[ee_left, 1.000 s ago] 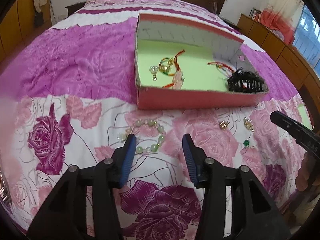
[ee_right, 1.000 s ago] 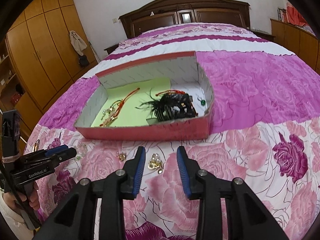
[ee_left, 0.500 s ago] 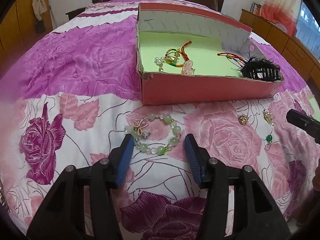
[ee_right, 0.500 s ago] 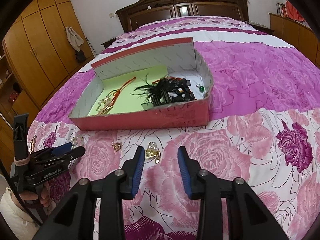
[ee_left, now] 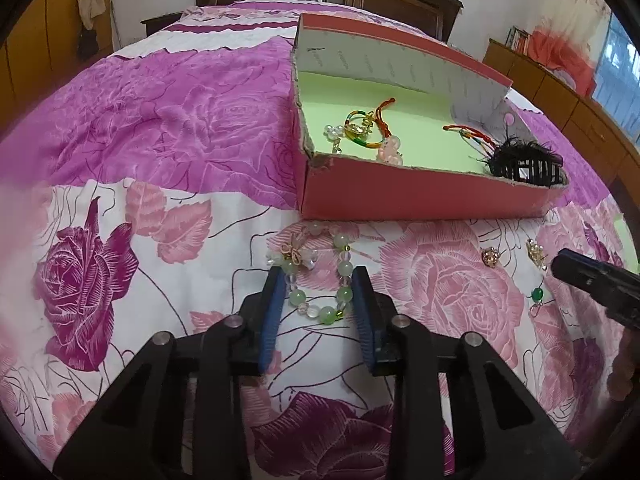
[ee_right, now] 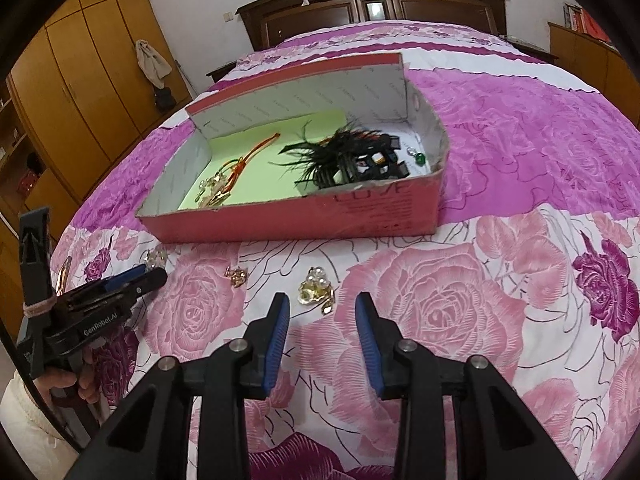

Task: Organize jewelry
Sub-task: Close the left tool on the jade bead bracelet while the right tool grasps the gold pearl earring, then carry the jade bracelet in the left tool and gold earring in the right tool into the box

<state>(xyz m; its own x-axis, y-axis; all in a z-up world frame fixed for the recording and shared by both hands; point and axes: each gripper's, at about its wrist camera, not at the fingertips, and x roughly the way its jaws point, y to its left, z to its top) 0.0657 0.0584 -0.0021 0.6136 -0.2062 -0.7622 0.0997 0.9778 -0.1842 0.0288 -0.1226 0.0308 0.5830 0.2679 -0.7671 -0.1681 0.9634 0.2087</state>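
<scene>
A green and clear bead bracelet (ee_left: pixel 316 276) lies on the floral bedspread in front of the red box (ee_left: pixel 420 196). My left gripper (ee_left: pixel 319 280) is open with its fingers on either side of the bracelet's near half. My right gripper (ee_right: pixel 322 304) is open just short of a gold and pearl earring (ee_right: pixel 316 288). A small gold piece (ee_right: pixel 237 276) lies to its left. The left wrist view shows a gold stud (ee_left: pixel 490 257), a pearl earring (ee_left: pixel 536 252) and a green bead drop (ee_left: pixel 537 294). The box holds cord bracelets (ee_left: pixel 366 128) and a black feather hair clip (ee_left: pixel 524 160).
The box (ee_right: pixel 304 220) sits mid-bed on the purple and pink bedspread (ee_left: pixel 160 128). A dark headboard (ee_right: pixel 372 4) stands at the far end. Wooden wardrobes (ee_right: pixel 72 92) line the left wall and low cabinets (ee_left: pixel 560 92) the right.
My left gripper has moved forward and down until its open fingers straddle the bead bracelet. My right gripper has come lower and closer to the gold and pearl earring.
</scene>
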